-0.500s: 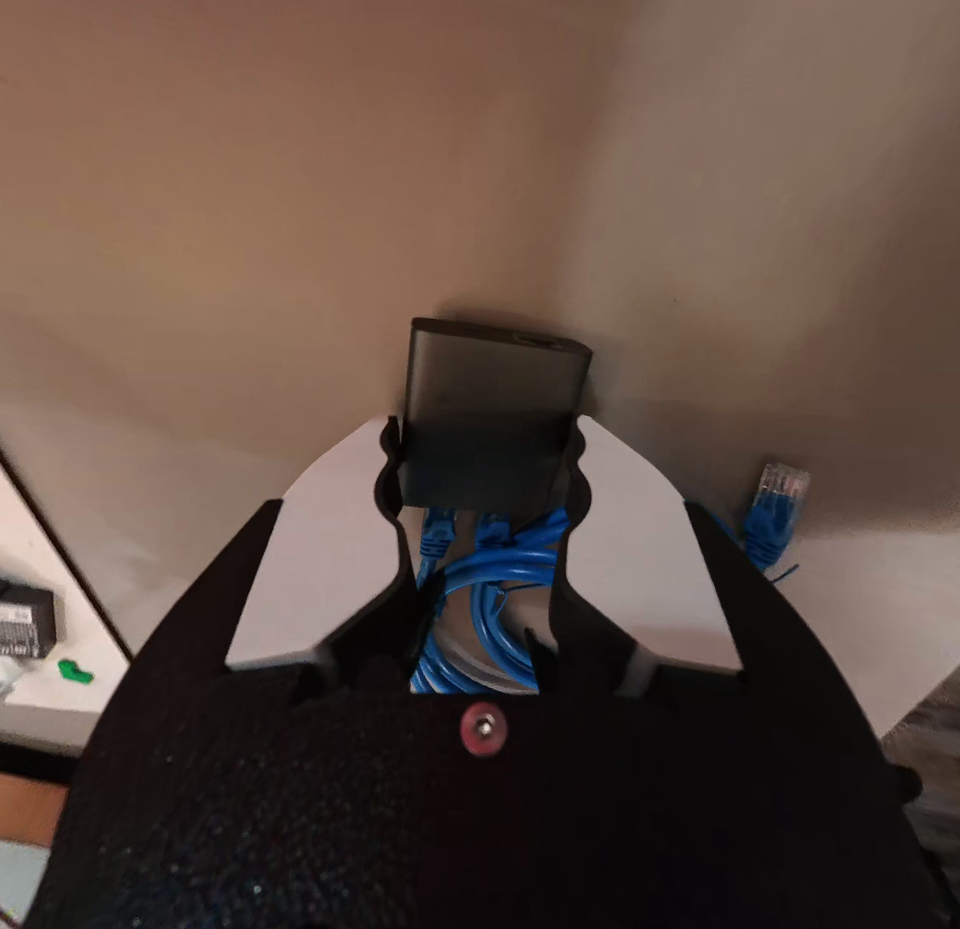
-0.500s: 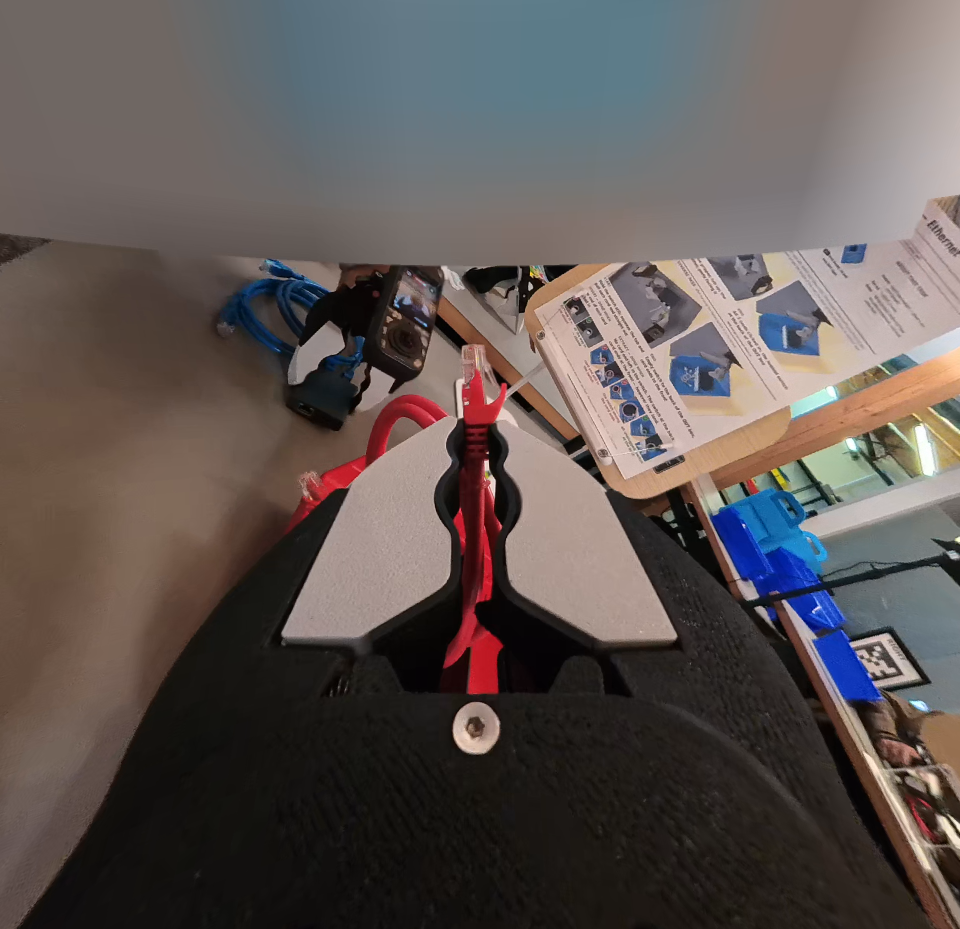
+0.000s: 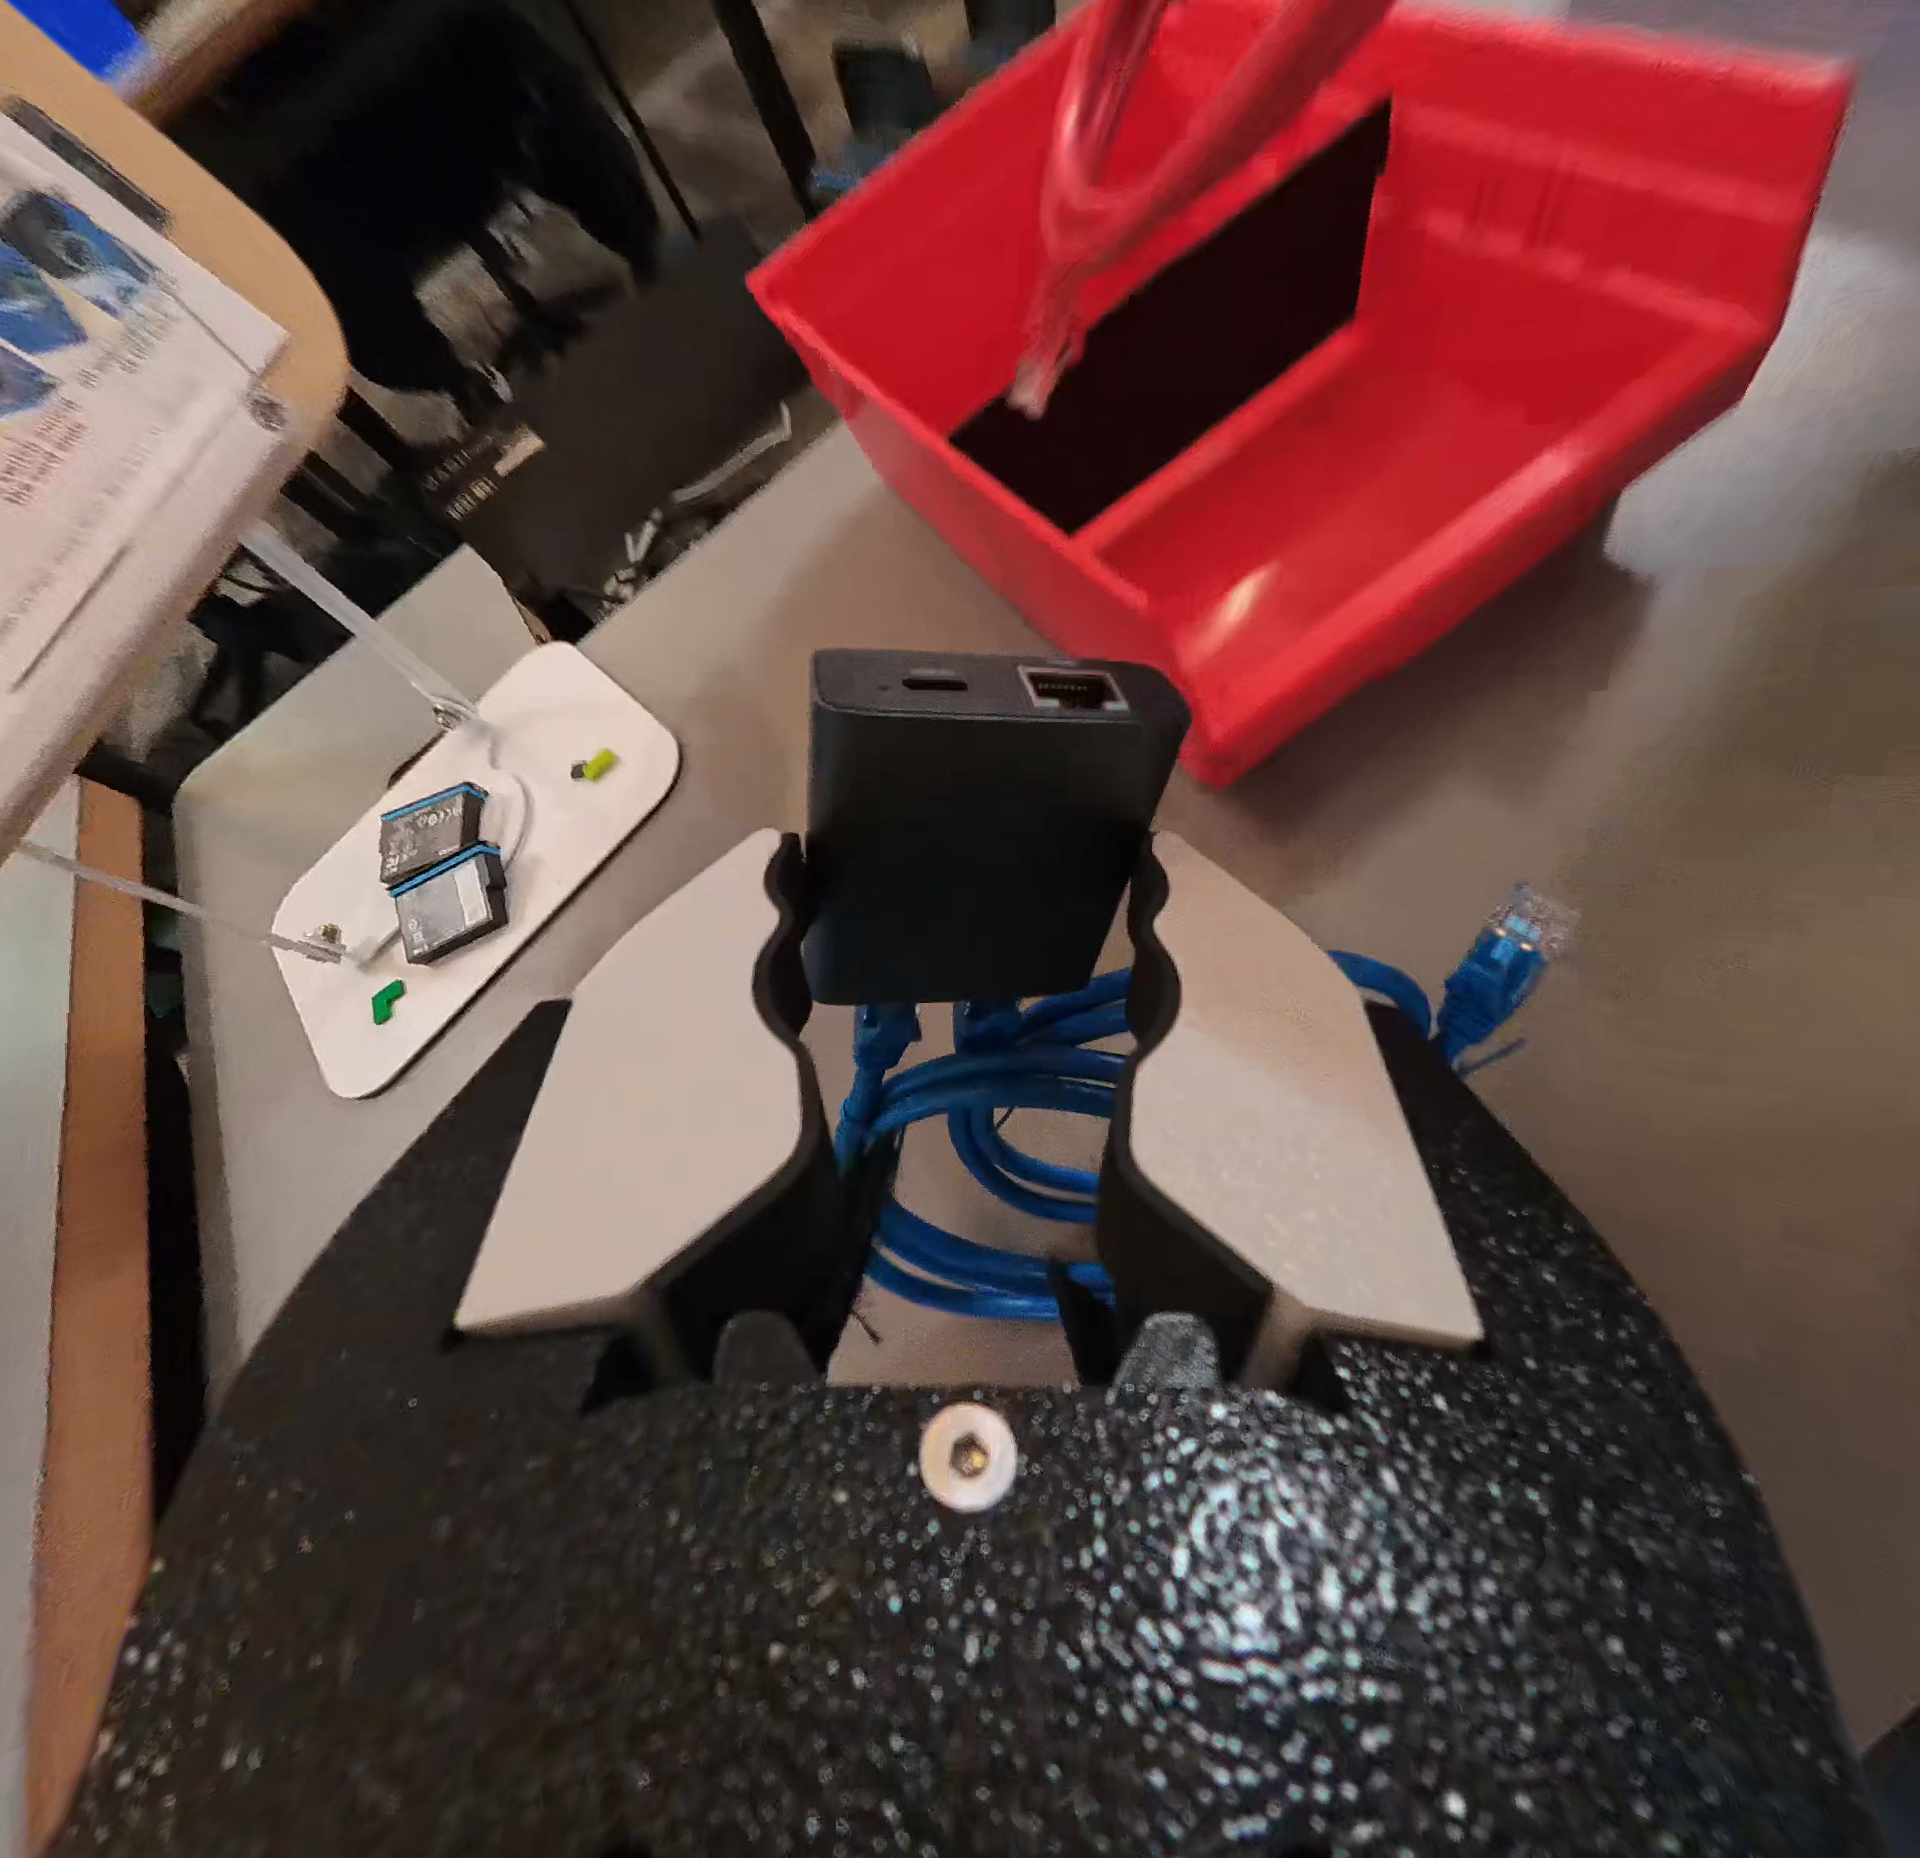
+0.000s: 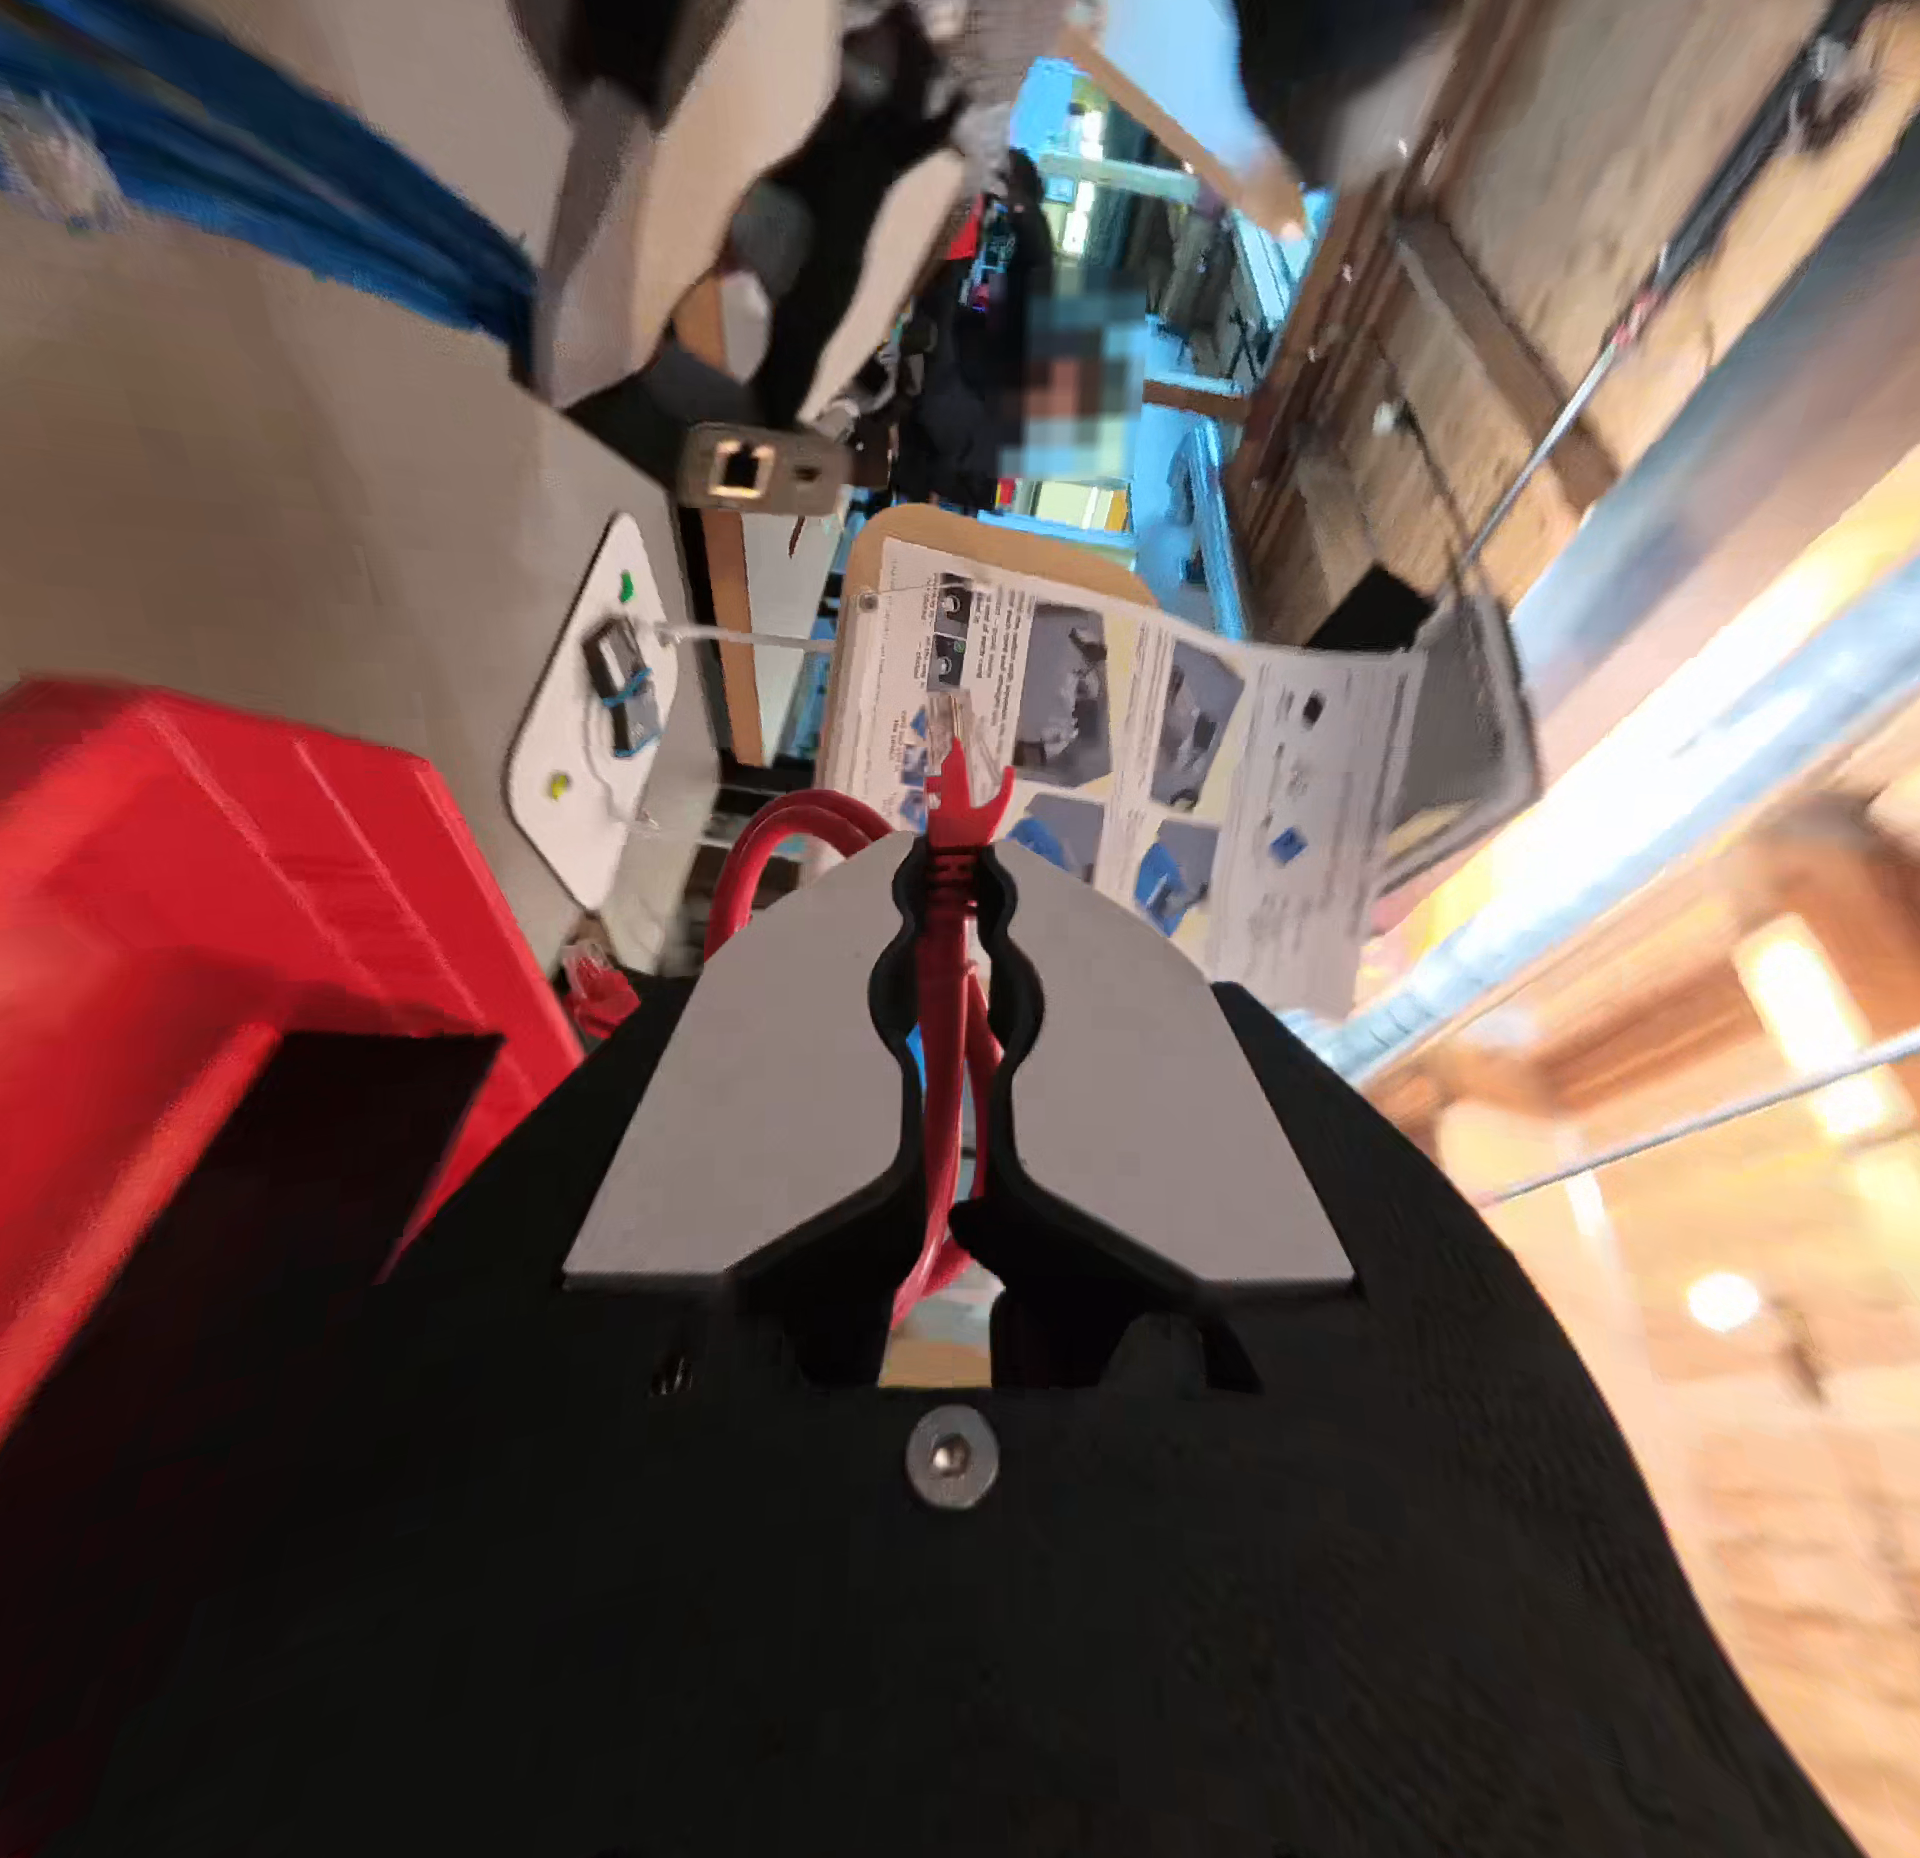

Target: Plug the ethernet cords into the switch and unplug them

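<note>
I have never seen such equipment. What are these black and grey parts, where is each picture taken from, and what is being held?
There is no robot arm: a person holds a two-finger gripper in each hand, and a camera on each looks forward along its fingers.

In the left wrist view, the left gripper has its jaws closed on a black switch, lifted with an empty port facing away. Blue ethernet cords hang below it. On the grey table stand a red bin and a white board with two small batteries.

In the right wrist view, tilted and blurred, the right gripper has its jaws closed on a red ethernet cord, plug pointing forward.
</note>
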Available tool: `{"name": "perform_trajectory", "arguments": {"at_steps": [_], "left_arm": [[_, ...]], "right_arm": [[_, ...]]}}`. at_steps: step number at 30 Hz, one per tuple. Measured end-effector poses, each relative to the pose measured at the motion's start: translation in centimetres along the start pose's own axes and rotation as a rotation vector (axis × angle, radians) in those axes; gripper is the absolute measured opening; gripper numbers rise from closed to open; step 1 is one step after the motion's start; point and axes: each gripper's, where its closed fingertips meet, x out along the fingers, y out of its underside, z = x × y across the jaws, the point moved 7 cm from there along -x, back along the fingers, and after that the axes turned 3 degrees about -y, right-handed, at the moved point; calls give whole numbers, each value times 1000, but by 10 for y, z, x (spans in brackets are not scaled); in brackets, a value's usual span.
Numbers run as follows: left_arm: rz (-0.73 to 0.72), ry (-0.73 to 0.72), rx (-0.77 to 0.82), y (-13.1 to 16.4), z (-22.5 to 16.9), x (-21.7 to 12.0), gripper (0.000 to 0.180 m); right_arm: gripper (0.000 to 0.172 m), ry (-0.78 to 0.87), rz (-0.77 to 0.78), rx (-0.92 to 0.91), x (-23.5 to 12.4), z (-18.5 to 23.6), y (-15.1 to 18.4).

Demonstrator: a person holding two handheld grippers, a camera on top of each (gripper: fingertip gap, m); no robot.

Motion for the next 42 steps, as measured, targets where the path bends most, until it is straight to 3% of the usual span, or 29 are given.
{"name": "perform_trajectory", "arguments": {"at_steps": [4,11,20,25,32,37,42], "left_arm": [[-123,-37,-168,-6,-27,-6,60],[-141,-36,-328,-9,-47,-7,59],[-147,31,-283,-11,-57,-8,60],[-153,159,-341,-8,-66,-5,59],[-179,203,-336,-8,-73,-1,59],[-172,195,-353,-5,-71,1,59],[-143,180,-357,-4,-72,6,58]], "right_arm": [[7,6,-1,-333,15,6,-14],[6,-23,-64,-662,18,8,-27],[6,-62,-169,-896,15,9,-33],[6,-136,-269,-946,11,8,-37],[6,-188,-333,-1016,10,11,-41],[6,-166,-298,-1029,14,15,-43],[6,-147,-242,-1152,16,20,-48]]}}
